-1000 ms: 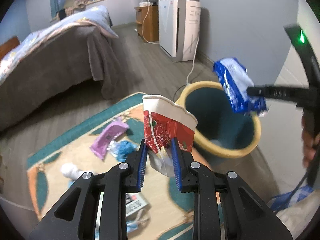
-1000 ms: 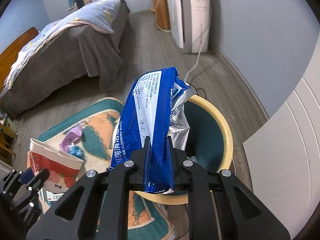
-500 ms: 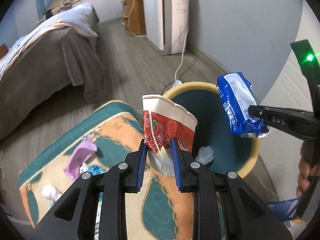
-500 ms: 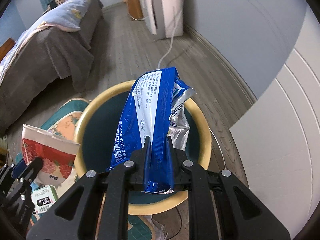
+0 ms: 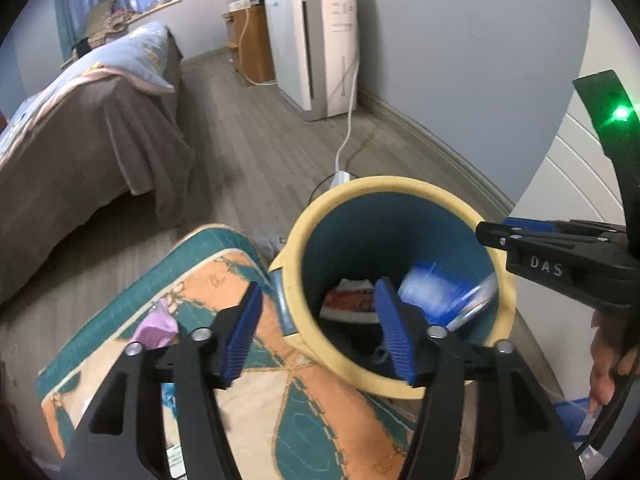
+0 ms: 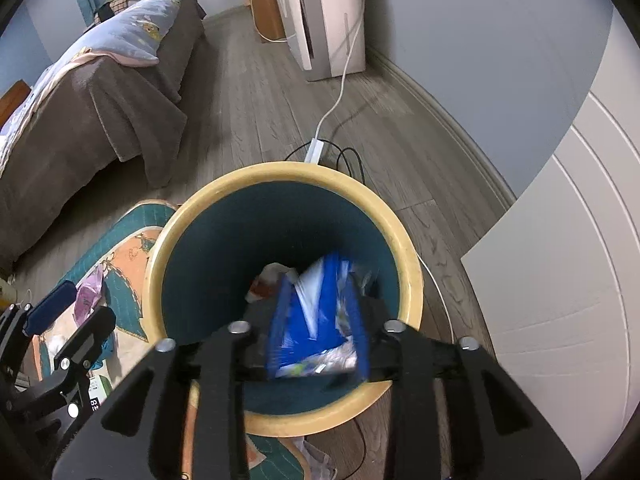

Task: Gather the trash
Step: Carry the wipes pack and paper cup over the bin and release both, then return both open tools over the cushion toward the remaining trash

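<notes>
Both grippers hung spread over the bin [image 6: 404,256]: the left gripper [image 5: 320,336] empty, the right gripper [image 6: 318,328] with the blurred blue wipes packet [image 6: 316,320] dropping between its fingers beside the red cup [image 5: 352,300] already inside. Judged next: fetching the purple wrapper [image 5: 154,326] left of the left gripper.

Dim even light; fisheye edges; blue packet [image 6: 316,320] motion-blurred.

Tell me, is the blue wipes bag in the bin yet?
In. The blurry blue wipes bag sits below the bin rim, between the open right gripper jaws, which no longer pinch it.
</notes>
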Demonstrator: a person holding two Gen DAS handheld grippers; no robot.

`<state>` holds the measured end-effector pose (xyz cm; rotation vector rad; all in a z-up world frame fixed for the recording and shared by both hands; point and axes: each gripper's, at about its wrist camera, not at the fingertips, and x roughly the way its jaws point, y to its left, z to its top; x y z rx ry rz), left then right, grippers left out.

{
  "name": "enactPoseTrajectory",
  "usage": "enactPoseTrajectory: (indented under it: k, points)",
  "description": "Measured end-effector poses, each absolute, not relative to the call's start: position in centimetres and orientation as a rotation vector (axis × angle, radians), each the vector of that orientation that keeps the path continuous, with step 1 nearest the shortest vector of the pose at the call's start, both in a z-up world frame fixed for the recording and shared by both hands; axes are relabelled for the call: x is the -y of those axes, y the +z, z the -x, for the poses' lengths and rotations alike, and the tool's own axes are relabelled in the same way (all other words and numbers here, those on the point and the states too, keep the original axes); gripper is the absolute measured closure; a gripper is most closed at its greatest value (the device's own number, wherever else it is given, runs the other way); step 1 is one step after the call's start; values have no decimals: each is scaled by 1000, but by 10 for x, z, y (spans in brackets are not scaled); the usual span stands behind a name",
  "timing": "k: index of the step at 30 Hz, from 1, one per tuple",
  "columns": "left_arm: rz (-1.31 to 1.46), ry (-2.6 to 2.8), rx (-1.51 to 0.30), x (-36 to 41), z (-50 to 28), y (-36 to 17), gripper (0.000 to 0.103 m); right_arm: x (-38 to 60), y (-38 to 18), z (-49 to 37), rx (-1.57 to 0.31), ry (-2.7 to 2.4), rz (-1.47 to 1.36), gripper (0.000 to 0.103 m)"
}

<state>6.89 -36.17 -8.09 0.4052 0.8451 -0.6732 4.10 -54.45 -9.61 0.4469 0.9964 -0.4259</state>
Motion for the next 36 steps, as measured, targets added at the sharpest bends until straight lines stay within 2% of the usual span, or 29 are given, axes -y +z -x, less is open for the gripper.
enactPoseTrajectory:
  k: [3,5,6,8,10,28,36]
  points:
    - [-368,-656,-846,349,-71,-76,25,538,-89,-44,-967,-394,-419,55]
    - [-357,-635,-843,338,-72,-74,19,532,-84,-45,-947,-378,-393,29]
    - [-354,-621,-844,331,-72,-72,15,530,-83,-46,-940,-375,-387,24]
    - [-350,-595,-845,322,-72,-69,11,527,-80,-47,-933,-366,-374,14]
    - [-337,-569,-840,305,-73,-64,9,524,-80,-48,-934,-357,-366,8]
    - [-193,-289,-863,140,-78,-34,8,454,-61,-71,-917,-256,-200,6]
    - [-108,-182,-895,91,-71,-53,7,401,-53,-80,-915,-171,-77,6]
